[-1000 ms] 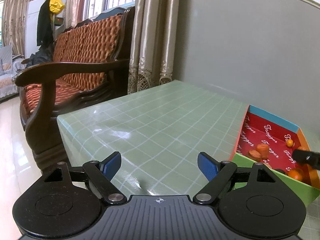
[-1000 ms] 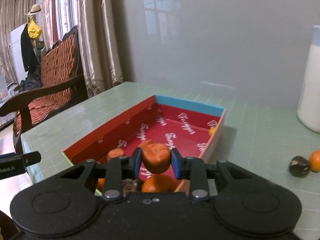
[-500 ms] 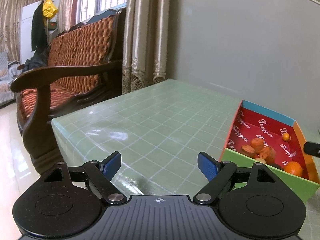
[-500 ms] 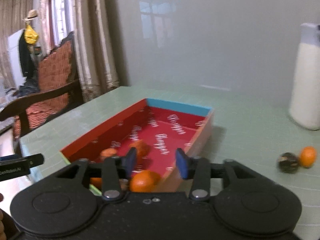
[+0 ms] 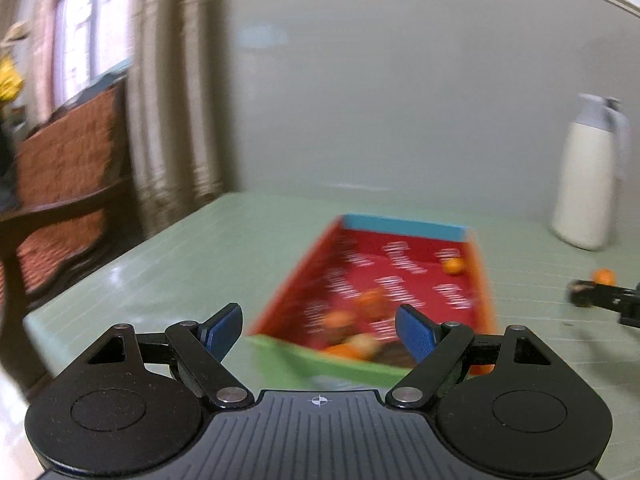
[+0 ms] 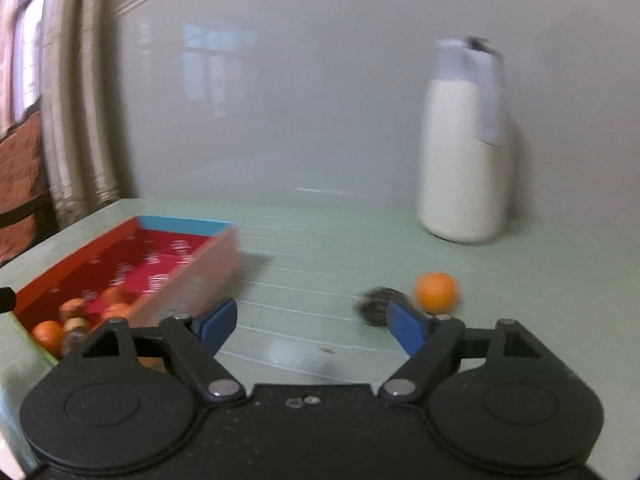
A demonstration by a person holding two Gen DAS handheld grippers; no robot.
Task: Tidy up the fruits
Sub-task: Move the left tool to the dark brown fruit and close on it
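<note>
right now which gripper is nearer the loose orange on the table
Right. The right gripper sits just short of the loose orange; the left gripper faces the tray.

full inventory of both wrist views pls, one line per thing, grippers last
shallow cardboard box: 1, red printed floor, blue far wall, green near wall; on the table, left of the loose fruit
fruit in the box: several, orange, one apart near the far end, the rest bunched at the near end; blur hides the exact count
round orange fruit: 1, orange, loose on the table right of the box
dark round fruit: 1, dark brown, beside the orange one
thermos jug: 1, white with grey lid, upright by the wall
table: 1, pale green grid cloth
wooden armchair: 1, dark frame, rust cushions, left of the table
curtains: beige, by the window
left gripper: open, empty
right gripper: jaws opening, nothing between them
</note>
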